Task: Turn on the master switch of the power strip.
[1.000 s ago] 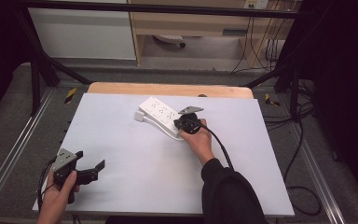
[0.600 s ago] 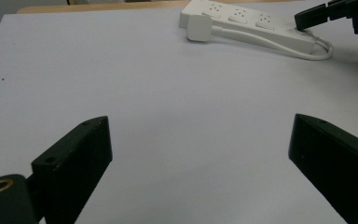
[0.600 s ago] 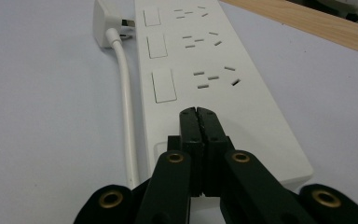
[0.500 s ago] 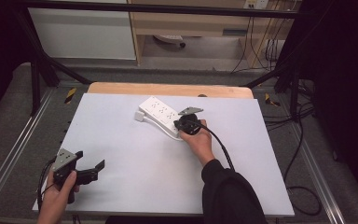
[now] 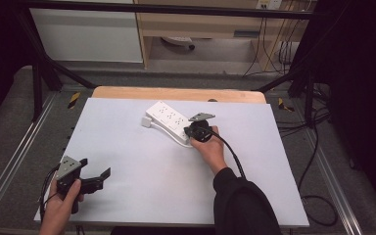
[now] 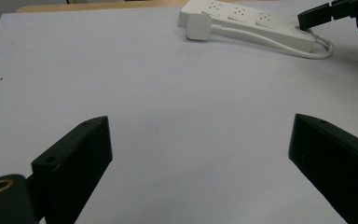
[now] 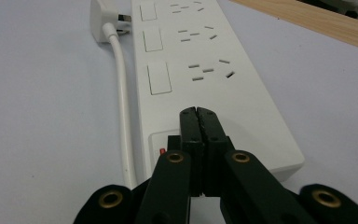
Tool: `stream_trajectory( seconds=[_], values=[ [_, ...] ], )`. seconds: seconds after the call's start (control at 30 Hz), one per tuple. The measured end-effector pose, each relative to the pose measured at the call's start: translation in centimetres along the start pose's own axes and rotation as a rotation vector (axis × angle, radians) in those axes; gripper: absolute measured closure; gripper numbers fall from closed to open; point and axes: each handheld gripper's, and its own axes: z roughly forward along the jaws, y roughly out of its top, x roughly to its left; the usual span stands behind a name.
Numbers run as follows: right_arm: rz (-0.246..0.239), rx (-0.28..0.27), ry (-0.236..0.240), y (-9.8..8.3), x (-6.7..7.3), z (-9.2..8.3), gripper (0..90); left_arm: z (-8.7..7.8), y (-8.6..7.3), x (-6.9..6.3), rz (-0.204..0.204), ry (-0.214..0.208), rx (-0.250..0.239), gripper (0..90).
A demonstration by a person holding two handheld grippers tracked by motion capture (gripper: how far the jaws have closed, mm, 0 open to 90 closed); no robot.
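A white power strip [image 5: 169, 120] lies at the back middle of the table, its white cable [image 7: 122, 88] looping along one side to a white plug [image 5: 146, 122]. My right gripper [image 7: 198, 113] is shut, its closed tips resting over the near end of the power strip [image 7: 205, 60], just by the switch with a red mark [image 7: 162, 150]. In the high view the right gripper [image 5: 192, 131] sits at that end of the strip. My left gripper [image 5: 98, 180] stands open near the front left corner, nothing between its jaws. The strip [image 6: 261, 23] lies far beyond the left gripper [image 6: 200, 149].
The pale table top [image 5: 142, 166] has a wooden strip [image 5: 176, 94] along its back edge. A cable [image 5: 232, 156] trails from the right gripper over the sleeve. Black frame bars and floor cables surround the table.
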Motion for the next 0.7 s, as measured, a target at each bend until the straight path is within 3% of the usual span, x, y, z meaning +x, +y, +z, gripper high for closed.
stream_trajectory(
  seconds=[0.7],
  values=[
    [-0.005, 0.013, -0.006, 0.07, 0.09, -0.04, 90.0, 0.09, -0.02, -0.08, 0.002, 0.001, 0.003, 5.9]
  ],
)
